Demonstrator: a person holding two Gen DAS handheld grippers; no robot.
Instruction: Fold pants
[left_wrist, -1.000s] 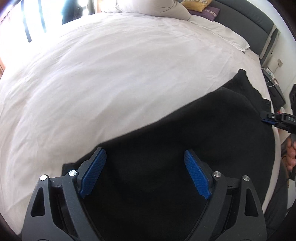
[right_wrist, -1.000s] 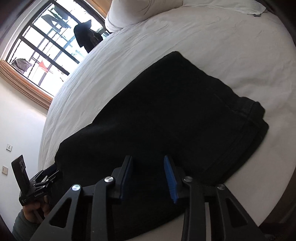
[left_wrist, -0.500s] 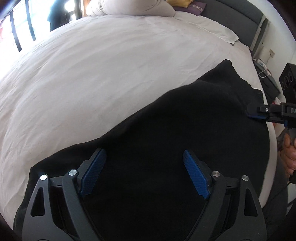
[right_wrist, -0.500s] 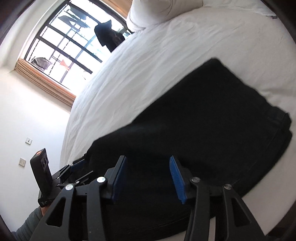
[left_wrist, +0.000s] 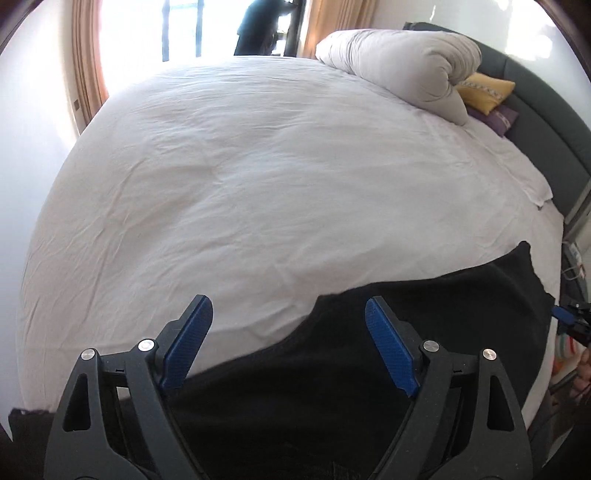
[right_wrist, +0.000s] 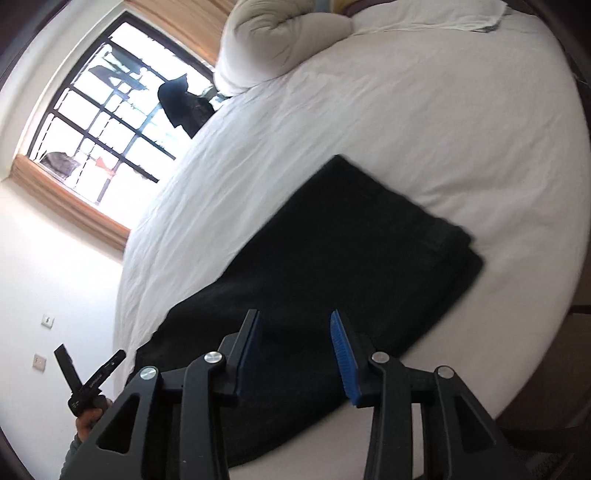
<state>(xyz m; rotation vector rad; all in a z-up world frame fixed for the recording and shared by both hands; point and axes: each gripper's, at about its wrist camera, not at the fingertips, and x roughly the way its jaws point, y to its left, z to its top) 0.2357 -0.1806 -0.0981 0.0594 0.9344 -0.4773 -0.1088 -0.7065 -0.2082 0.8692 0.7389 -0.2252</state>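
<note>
Both claws, left claw (left_wrist: 288, 347) gaping wide and right claw (right_wrist: 297, 354) narrowing on nothing, are hovering over the folded black fabric pants (right_wrist: 332, 258), lying flat on the white-sheeted bed (left_wrist: 258, 177).

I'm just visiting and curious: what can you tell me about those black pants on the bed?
The black pants lie flat on the white bed sheet, near its edge, folded into a long thick rectangle of soft, dark, matte cloth. Stacked layers and a seam show at one end. Nothing grips them: both pairs of fingers hover above, not pressing the cloth.
</note>
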